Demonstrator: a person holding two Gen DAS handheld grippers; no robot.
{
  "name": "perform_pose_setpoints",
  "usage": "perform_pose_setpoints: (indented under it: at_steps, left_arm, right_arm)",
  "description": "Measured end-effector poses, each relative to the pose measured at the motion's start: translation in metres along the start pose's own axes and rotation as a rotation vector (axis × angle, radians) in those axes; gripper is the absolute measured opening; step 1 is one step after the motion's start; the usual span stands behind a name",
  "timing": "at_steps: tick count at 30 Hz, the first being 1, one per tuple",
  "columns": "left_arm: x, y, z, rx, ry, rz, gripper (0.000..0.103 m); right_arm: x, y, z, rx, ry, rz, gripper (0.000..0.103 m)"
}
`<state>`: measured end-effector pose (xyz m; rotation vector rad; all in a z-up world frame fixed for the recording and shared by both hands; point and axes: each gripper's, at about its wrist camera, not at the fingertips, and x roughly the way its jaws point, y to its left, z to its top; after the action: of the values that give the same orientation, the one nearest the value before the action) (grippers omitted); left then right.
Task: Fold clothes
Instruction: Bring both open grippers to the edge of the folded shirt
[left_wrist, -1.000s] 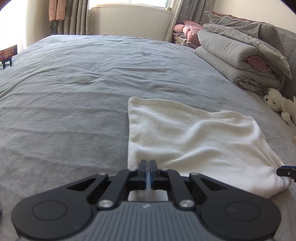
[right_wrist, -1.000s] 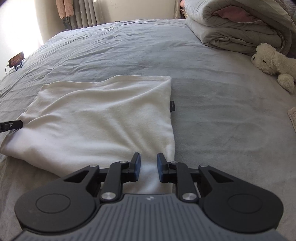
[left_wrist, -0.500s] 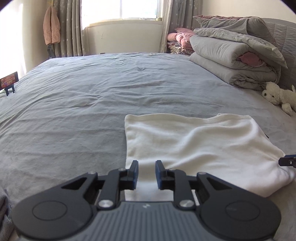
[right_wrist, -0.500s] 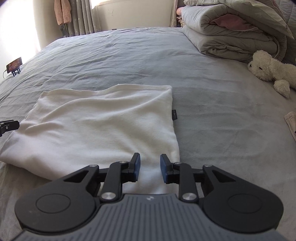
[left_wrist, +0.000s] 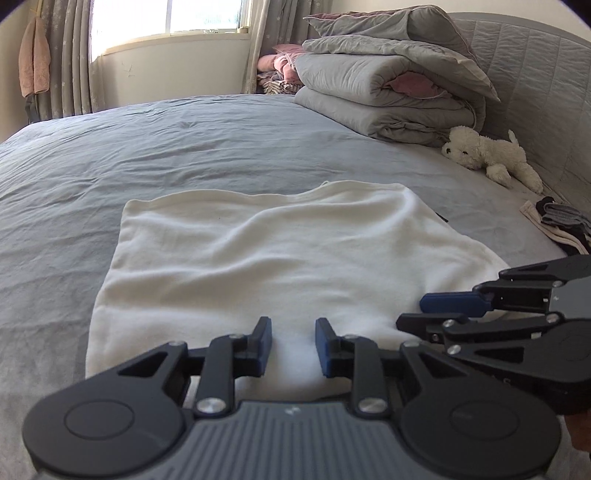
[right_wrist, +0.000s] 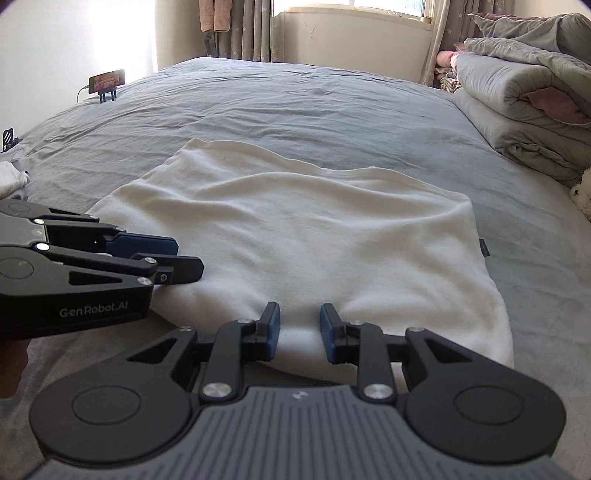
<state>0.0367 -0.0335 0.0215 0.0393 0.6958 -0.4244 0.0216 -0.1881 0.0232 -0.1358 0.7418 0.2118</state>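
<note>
Both grippers had drawn together at the near edge of the white garment (left_wrist: 288, 258) on the grey bed (left_wrist: 184, 147); left gripper (left_wrist: 293, 345) opening, right gripper (right_wrist: 299, 332) apart, apparently gripping nothing.

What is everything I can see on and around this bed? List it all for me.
Folded fleece garment: one, cream white, middle of the bed, near edge by the grippers.
Bed sheet: one, grey, wrinkled, under everything.
Folded duvets: a stack, grey with pink inside, far right by the headboard.
Plush dog: one, white, beside the duvets.
Small clothes pile: grey, black and cream, right edge.
Phone on stand: one, dark, far left edge.
Curtains: grey, beside the window.
Left gripper: black, blue pads, jaws opening, over the garment's edge.
Right gripper: same, jaws apart.
</note>
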Motion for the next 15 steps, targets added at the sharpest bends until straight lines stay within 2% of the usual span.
perform_pose_setpoints:
  at_steps: [4, 8, 11, 15]
  left_arm:
    - [0.0, -0.006, -0.003, 0.048, -0.011, 0.021, 0.027]
    - [-0.002, -0.005, 0.0, 0.039, -0.01, 0.02, 0.027]
    - [-0.009, -0.009, 0.003, 0.039, -0.026, 0.028, 0.027]
    - [-0.014, -0.009, 0.004, 0.018, -0.03, 0.047, 0.028]
  right_arm:
    - [0.002, 0.004, -0.003, -0.024, -0.007, -0.017, 0.029]
    - [0.001, 0.002, -0.002, -0.009, -0.027, -0.013, 0.029]
    - [-0.009, -0.003, 0.001, 0.064, -0.085, 0.019, 0.03]
    - [-0.014, 0.012, 0.004, 0.041, -0.135, 0.058, 0.029]
